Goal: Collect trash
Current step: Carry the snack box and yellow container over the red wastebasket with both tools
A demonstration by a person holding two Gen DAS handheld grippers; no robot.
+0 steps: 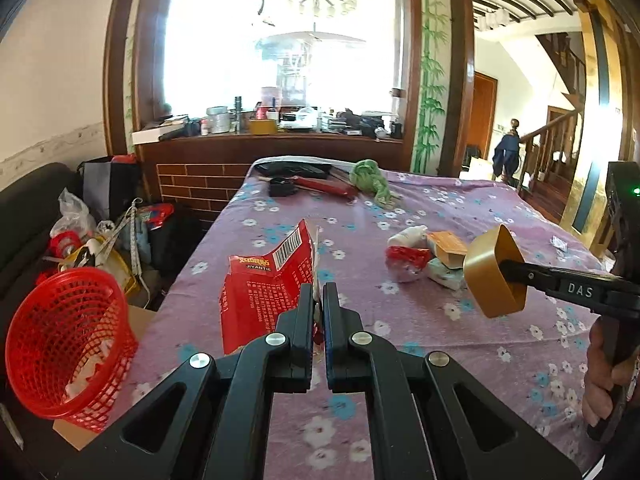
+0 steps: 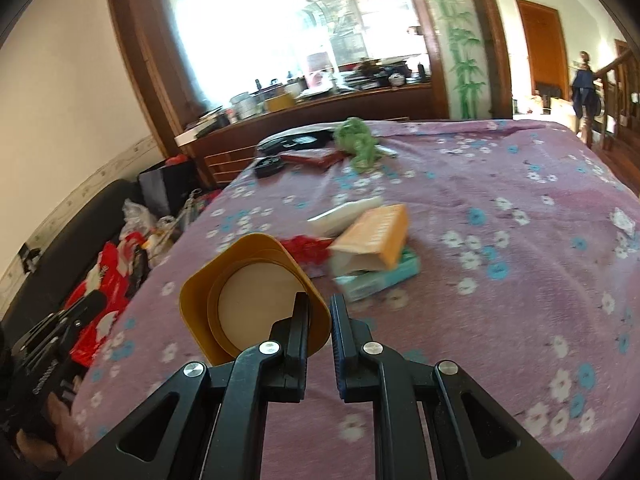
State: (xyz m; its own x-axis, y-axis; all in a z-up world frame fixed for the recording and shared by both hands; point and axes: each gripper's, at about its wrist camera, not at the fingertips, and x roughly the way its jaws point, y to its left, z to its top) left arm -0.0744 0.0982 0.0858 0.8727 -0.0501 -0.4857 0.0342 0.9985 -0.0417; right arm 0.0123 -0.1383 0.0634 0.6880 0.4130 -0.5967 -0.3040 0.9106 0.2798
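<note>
While clamped, red packet [image 1: 266, 296] reads "JIYANTIE" w/ barcode, tool arm [image 1: 580, 290] "DAS"

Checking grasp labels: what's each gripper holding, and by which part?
Left gripper: crumpled red printed snack wrapper, pinched at its right-hand edge. Right gripper: rounded-square gold cardboard box lid, jaws clamped across one side wall at the rim.

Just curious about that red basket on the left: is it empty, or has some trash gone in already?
Not empty. Through the red basket's open mouth, white crumpled bits lie at its bottom.
</note>
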